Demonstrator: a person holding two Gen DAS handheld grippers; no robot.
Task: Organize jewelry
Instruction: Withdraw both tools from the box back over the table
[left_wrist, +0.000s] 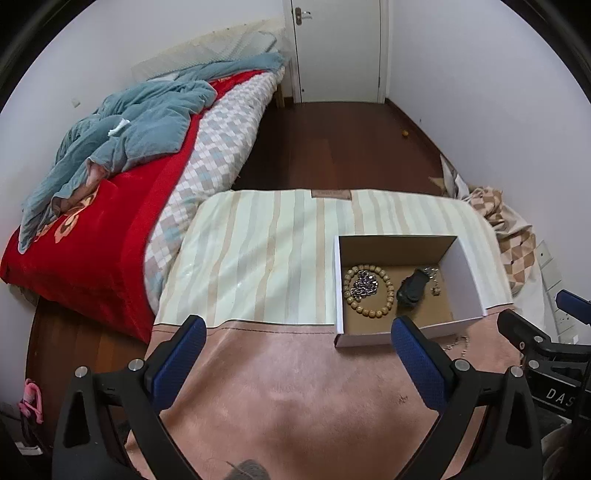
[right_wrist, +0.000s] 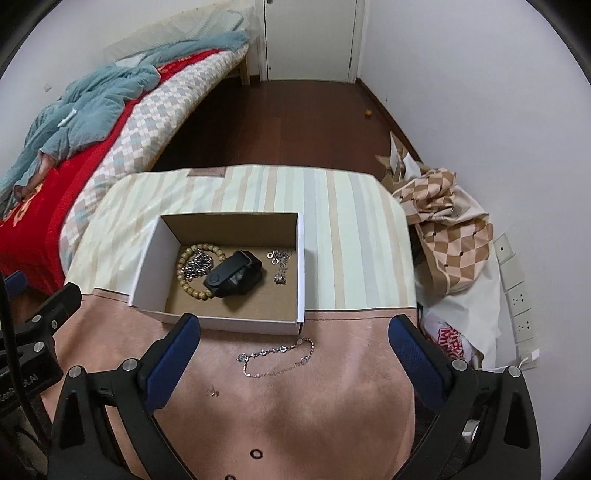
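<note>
An open cardboard box (right_wrist: 236, 325) (left_wrist: 465, 269) stands on the cloth-covered table. It holds a wooden bead bracelet (right_wrist: 186, 258) (left_wrist: 386, 295), a silver chain (right_wrist: 197, 266) (left_wrist: 364, 286), a black smart band (right_wrist: 232, 275) (left_wrist: 412, 286) and a small silver necklace (right_wrist: 280, 264). A thin chain bracelet (right_wrist: 280, 358) lies on the pink cloth just in front of the box, between my right gripper's fingers. A tiny earring (right_wrist: 213, 392) and a dark ring (right_wrist: 255, 453) lie nearer. My right gripper (right_wrist: 293, 354) is open and empty. My left gripper (left_wrist: 297, 354) is open and empty, left of the box.
A bed (left_wrist: 110, 229) with a red cover and blue blanket stands to the left. A checkered cloth pile (right_wrist: 454, 236) and wall sockets (right_wrist: 517, 291) are to the right. Dark wood floor (left_wrist: 332, 147) leads to a white door (left_wrist: 340, 48).
</note>
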